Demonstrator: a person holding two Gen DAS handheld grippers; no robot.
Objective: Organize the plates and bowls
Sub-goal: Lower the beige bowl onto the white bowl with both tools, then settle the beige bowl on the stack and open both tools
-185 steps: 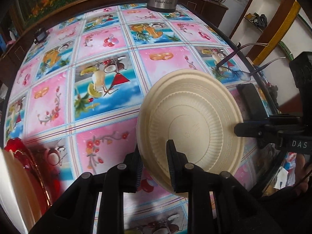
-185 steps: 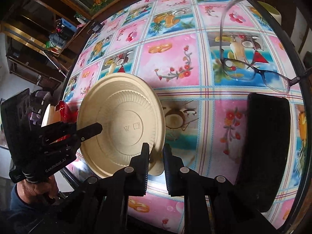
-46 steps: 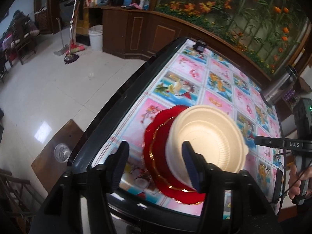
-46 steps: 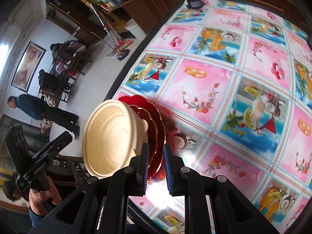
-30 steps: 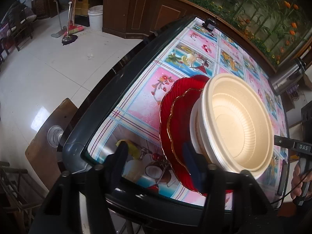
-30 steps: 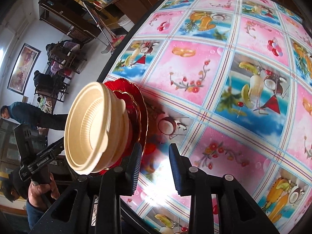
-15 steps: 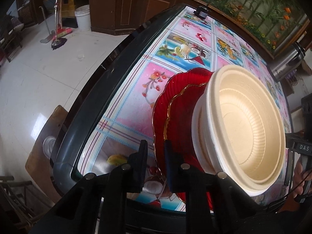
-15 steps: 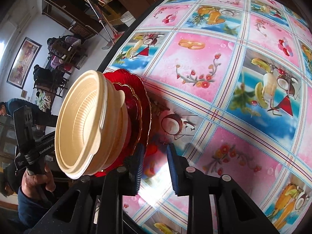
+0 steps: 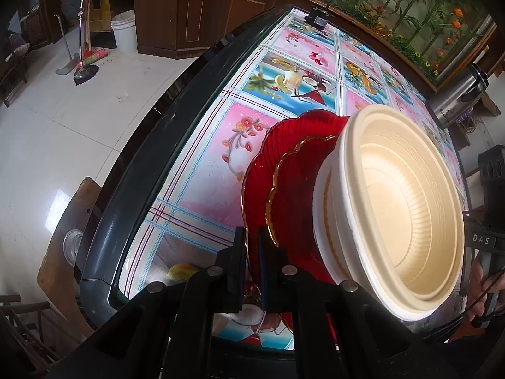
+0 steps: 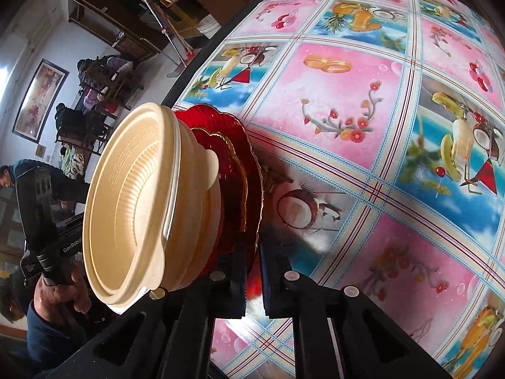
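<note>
Near the table's (image 9: 176, 132) left edge, the left gripper (image 9: 252, 252) was clamped on the rim of the large red plate (image 9: 284, 145), which carried a smaller gold-edged plate (image 9: 293, 195) and stacked cream bowls (image 9: 394, 195). The right gripper (image 10: 252, 265) pinched the same rim at the stack's opposite side. The plates looked stiff, glossy and probably slippery; the bowls seemed light and liable to slide, so opposing rim holds suited.
</note>
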